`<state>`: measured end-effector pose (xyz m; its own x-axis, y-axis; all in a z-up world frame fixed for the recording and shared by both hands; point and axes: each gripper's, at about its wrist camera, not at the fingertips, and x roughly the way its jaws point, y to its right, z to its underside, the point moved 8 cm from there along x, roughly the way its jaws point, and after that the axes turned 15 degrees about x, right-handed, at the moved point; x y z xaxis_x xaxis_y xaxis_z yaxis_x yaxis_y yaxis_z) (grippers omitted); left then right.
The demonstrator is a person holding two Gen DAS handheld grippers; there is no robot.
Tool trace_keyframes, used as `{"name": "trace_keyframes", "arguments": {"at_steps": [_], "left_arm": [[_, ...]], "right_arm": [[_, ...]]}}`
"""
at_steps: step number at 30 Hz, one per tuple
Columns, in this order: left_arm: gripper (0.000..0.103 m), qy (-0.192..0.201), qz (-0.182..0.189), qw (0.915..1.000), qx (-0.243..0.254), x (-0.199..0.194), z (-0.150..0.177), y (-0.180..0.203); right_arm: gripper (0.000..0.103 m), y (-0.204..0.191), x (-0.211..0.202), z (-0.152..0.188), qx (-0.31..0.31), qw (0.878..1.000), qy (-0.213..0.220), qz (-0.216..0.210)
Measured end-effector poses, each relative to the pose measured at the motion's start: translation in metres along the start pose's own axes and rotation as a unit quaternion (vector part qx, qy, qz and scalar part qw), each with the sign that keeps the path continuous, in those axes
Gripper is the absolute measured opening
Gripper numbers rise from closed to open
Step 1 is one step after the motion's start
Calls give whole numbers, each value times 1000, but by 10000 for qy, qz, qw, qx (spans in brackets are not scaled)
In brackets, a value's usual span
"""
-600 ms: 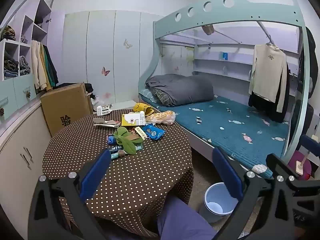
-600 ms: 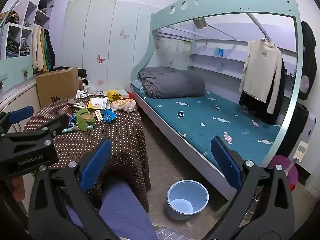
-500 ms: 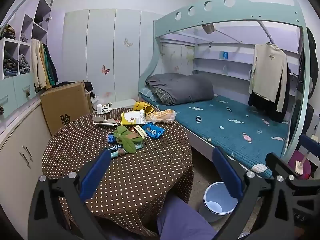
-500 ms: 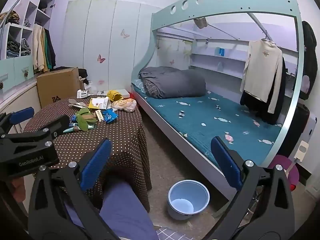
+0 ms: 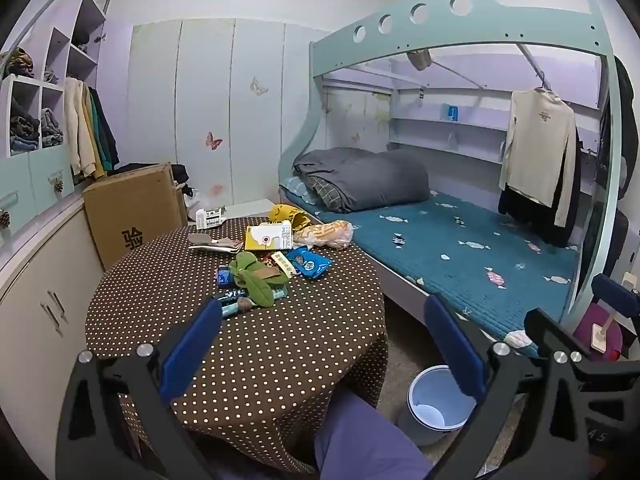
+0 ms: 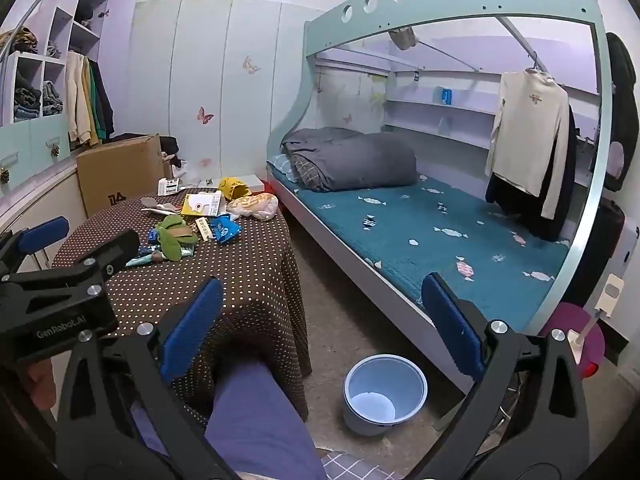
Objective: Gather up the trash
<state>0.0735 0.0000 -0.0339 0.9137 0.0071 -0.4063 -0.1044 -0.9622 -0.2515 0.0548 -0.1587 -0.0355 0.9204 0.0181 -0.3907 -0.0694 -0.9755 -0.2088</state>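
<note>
Trash [image 5: 266,264] heaped on the dotted counter [image 5: 260,344], wrappers overlapping.
Left tongs [image 5: 320,344] and right tongs [image 6: 316,324] gape empty; bin [image 5: 436,404] partly hidden.

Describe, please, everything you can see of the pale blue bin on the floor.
The bin is a round, pale blue bucket that looks like plastic, with a smooth rim and a paler inside. It stands upright and open on the bare floor, between the draped round table and the bed frame, apart from both. It appears empty; no wrapper shows inside. Nothing touches it.
</note>
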Motion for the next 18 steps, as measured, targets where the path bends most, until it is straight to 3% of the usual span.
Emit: {"name": "trace_keyframes", "arguments": {"at_steps": [18], "left_arm": [[99, -85, -37, 9999, -94, 0, 3, -7]], "right_arm": [[98, -2, 3, 1, -5, 10000, -18, 13]]}}
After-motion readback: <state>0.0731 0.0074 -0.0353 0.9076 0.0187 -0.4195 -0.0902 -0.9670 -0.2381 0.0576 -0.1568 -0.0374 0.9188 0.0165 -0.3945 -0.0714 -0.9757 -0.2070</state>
